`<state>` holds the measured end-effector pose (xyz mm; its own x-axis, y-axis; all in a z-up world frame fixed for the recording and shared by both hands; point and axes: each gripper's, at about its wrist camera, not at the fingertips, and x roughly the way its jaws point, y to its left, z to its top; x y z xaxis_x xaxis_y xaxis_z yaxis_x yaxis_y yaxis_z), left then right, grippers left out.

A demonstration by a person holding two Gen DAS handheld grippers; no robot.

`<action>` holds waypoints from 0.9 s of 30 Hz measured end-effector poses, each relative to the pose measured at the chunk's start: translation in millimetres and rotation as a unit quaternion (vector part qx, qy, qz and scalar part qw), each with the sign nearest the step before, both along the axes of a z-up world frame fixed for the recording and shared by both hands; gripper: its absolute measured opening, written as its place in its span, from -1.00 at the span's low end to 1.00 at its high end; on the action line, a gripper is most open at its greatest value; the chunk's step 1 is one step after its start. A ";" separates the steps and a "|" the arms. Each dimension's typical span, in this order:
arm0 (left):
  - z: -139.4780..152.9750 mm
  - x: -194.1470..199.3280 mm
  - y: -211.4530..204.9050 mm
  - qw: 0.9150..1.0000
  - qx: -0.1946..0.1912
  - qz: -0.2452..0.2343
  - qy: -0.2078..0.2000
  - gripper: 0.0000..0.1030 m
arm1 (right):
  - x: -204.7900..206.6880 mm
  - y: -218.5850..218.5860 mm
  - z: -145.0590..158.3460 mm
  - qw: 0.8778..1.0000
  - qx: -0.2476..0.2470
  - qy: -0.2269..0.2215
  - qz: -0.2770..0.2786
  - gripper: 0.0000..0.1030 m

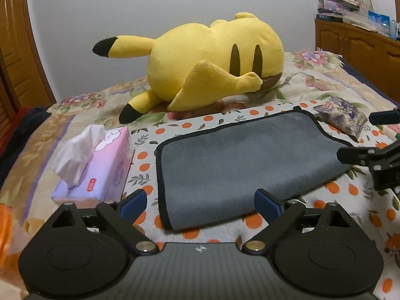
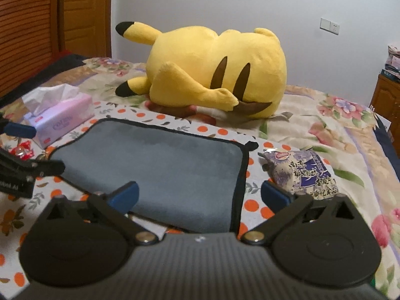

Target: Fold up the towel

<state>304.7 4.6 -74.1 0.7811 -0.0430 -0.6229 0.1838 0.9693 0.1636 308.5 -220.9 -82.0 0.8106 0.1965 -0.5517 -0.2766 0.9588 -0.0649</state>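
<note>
A grey towel (image 1: 240,160) with a black hem lies folded on the orange-dotted cloth (image 1: 225,122); its near edge is a rounded fold. It also shows in the right wrist view (image 2: 160,165). My left gripper (image 1: 200,202) is open and empty, just above the towel's near left corner. My right gripper (image 2: 200,195) is open and empty, above the towel's near right corner. The right gripper's fingers (image 1: 355,155) show at the right edge of the left wrist view. The left gripper's fingers (image 2: 47,167) show at the left edge of the right wrist view.
A big yellow plush toy (image 1: 212,62) lies behind the towel. A pink tissue box (image 1: 100,165) stands left of the towel. A purple snack packet (image 2: 302,172) lies right of it. Wooden cabinets (image 1: 360,50) stand at the far right, a wooden door (image 2: 82,12) at the left.
</note>
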 end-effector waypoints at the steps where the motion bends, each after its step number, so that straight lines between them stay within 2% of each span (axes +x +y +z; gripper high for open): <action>1: 3.6 -4.6 -1.1 1.000 0.000 -0.002 -0.002 0.84 | -3.0 0.5 2.4 1.000 -0.002 -0.002 -0.004 1.00; 10: 39.4 -37.4 -12.4 1.000 -0.005 -0.013 -0.021 0.96 | -34.5 -6.8 32.4 1.000 0.010 -0.013 -0.007 1.00; 19: 74.6 -74.4 -17.4 0.999 -0.014 -0.008 -0.044 1.00 | -70.5 -19.9 68.4 0.999 0.010 -0.029 -0.018 1.00; 27: 99.1 -110.2 -20.2 0.998 -0.012 -0.006 -0.053 1.00 | -103.3 -27.6 88.6 0.999 0.019 -0.036 -0.026 1.00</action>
<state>194.5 -15.5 24.9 0.8421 -0.0674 -0.5350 0.1790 0.9708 0.1594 205.1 -248.5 6.6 0.8576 0.1722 -0.4847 -0.2216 0.9740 -0.0460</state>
